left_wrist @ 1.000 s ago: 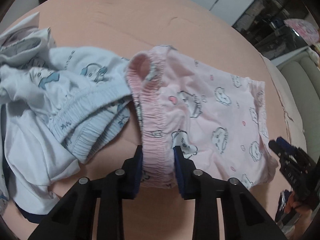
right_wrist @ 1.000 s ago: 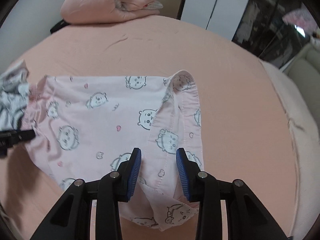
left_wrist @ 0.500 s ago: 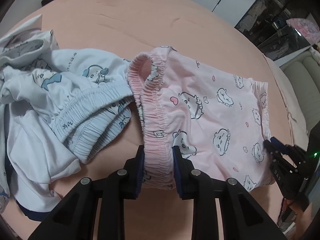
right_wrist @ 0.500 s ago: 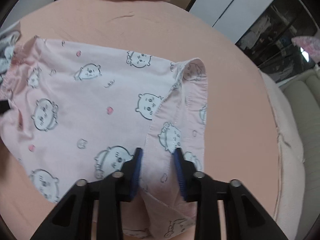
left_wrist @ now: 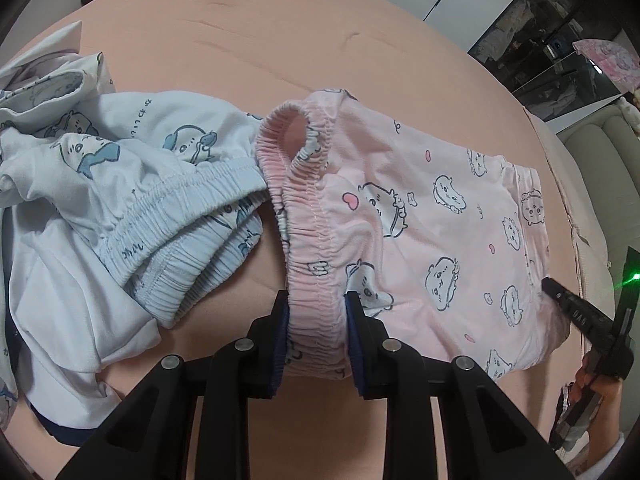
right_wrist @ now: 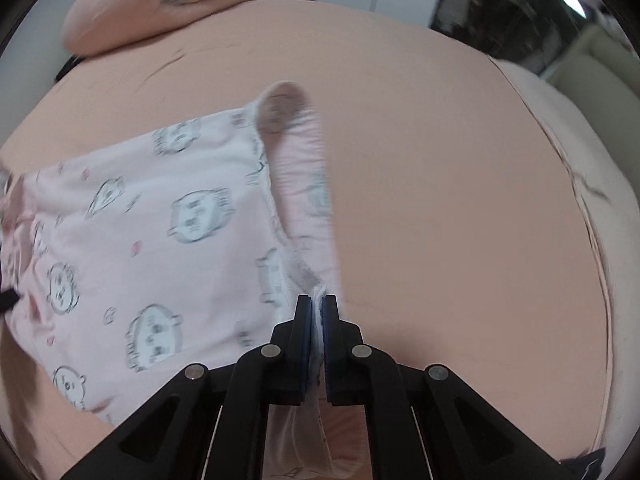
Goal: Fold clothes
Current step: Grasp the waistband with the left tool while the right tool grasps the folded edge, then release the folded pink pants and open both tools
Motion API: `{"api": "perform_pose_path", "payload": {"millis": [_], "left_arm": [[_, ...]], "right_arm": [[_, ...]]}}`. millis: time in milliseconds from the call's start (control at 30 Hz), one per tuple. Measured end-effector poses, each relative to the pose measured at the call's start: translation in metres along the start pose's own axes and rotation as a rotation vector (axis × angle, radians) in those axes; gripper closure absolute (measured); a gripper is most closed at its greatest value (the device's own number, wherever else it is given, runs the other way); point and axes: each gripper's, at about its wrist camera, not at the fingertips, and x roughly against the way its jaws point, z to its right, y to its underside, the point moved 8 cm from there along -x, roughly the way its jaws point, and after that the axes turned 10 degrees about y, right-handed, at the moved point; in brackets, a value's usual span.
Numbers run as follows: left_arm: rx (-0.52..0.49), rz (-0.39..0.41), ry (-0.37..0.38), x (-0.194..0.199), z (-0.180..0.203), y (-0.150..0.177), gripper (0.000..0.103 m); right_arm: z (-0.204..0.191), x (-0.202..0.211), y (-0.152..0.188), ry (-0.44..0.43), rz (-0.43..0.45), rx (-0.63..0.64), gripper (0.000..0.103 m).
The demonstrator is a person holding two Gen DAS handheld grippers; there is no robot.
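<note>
Pink cartoon-print shorts (left_wrist: pixel 432 216) lie flat on the peach bed sheet (left_wrist: pixel 240 48). My left gripper (left_wrist: pixel 316 312) is shut on the gathered elastic waistband at its near end; the band fills the gap between the pads. In the right wrist view the shorts (right_wrist: pixel 160 216) spread to the left, blurred by motion. My right gripper (right_wrist: pixel 319 312) is shut on the leg hem, which stands up in a ridge between the blue pads. The left wrist view shows the right gripper (left_wrist: pixel 550 283) at the hem on the right, held by a hand.
A pile of pale blue and white printed clothes (left_wrist: pixel 100 200) lies just left of the waistband. A rolled pink quilt (right_wrist: pixel 160 0) sits at the far end of the bed. A cream sofa (left_wrist: pixel 600 168) and a dark glass cabinet (left_wrist: pixel 540 32) stand to the right.
My right gripper has gone from open over the leg hem to shut on it, and its view has swung. My left fingers have closed in slightly on the waistband.
</note>
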Motion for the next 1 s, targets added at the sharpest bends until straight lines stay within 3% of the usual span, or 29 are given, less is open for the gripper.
{"api": "perform_pose_path", "payload": {"millis": [200, 400, 433, 533, 600, 700, 767, 900, 1000], "left_arm": [[-0.019, -0.008, -0.009, -0.004, -0.001, -0.004, 0.08], [-0.054, -0.002, -0.01, 0.0, 0.001, -0.005, 0.08], [-0.06, 0.0, -0.009, 0.001, 0.001, -0.005, 0.079], [-0.073, -0.008, -0.02, 0.004, 0.002, -0.007, 0.077], [-0.066, 0.002, -0.018, 0.009, 0.002, -0.008, 0.072], [-0.028, 0.033, 0.019, 0.022, 0.001, -0.01, 0.049], [0.013, 0.059, 0.051, 0.032, -0.001, -0.011, 0.008], [0.108, 0.095, 0.111, 0.051, -0.009, -0.008, 0.006], [0.249, 0.108, 0.231, 0.061, -0.015, 0.01, 0.006]], "right_arm": [[0.027, -0.016, -0.001, -0.04, -0.063, -0.121, 0.101], [0.029, -0.03, 0.006, -0.149, -0.108, -0.201, 0.095], [0.033, -0.031, 0.006, -0.172, -0.11, -0.231, 0.093], [0.049, -0.028, 0.014, -0.205, -0.124, -0.362, 0.069], [0.058, -0.02, 0.024, -0.219, -0.114, -0.447, 0.046], [0.064, 0.003, 0.045, -0.243, -0.057, -0.521, 0.038], [0.065, 0.009, 0.058, -0.259, -0.046, -0.54, 0.037], [0.058, 0.02, 0.084, -0.353, -0.081, -0.641, 0.036], [0.046, 0.024, 0.095, -0.563, -0.127, -0.856, 0.036]]}}
